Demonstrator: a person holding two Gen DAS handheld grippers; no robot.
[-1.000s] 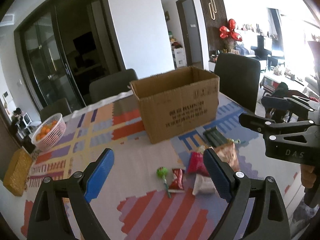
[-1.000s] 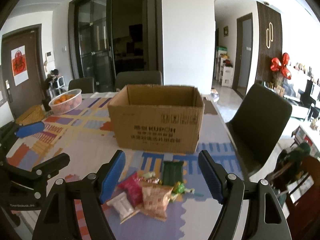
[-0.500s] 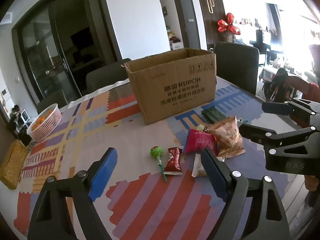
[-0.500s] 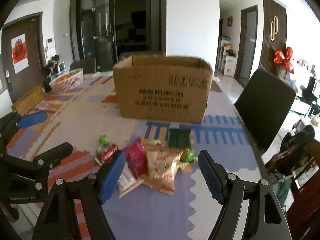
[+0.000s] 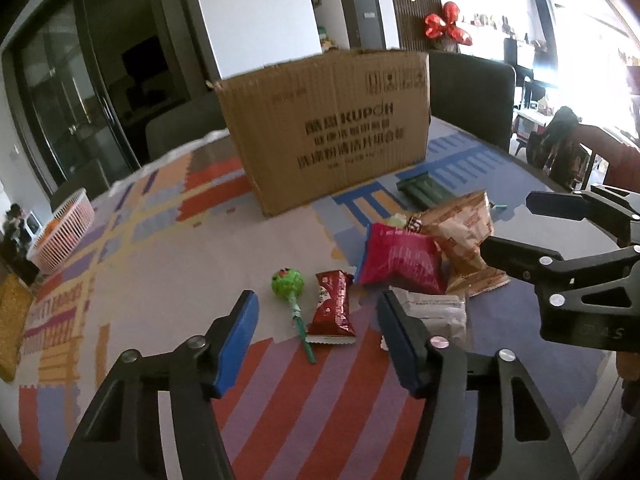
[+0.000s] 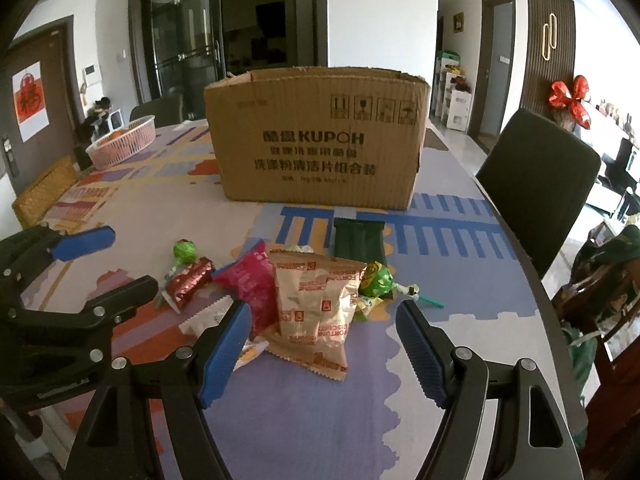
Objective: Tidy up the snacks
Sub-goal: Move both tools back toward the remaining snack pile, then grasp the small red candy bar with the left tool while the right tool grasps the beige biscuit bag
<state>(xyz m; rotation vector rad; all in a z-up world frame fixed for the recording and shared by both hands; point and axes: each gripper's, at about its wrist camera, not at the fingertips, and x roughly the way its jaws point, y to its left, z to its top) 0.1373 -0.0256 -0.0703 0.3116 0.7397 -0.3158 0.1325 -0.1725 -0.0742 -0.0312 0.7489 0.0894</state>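
— Biggest thing first?
— Patterned surface [image 6: 132, 196], then cardboard box [image 6: 318, 140] standing open-topped toward its far side, printed face turned this way.
— And off to the side?
— Pink basket [image 6: 122, 142] with orange fruit, well apart from the box, near the far left edge.
— The snacks?
— Heaped on the surface in front of the box. Tan biscuit bag [image 6: 316, 308] lying flat, overlapping the magenta packet [image 6: 252, 284]. Dark green packet [image 6: 359, 237] just behind them, nearest the box. White packet [image 5: 438, 312] partly under the magenta one.
— Smaller still?
— Red wrapper [image 5: 334, 308] touching the green lollipop [image 5: 288, 280], off to the heap's left.
— The grippers?
— Left gripper [image 5: 316, 338] low over the red wrapper and lollipop, jaws wide, nothing between. Right gripper [image 6: 324, 346] over the biscuit bag, jaws wide, gripping nothing.
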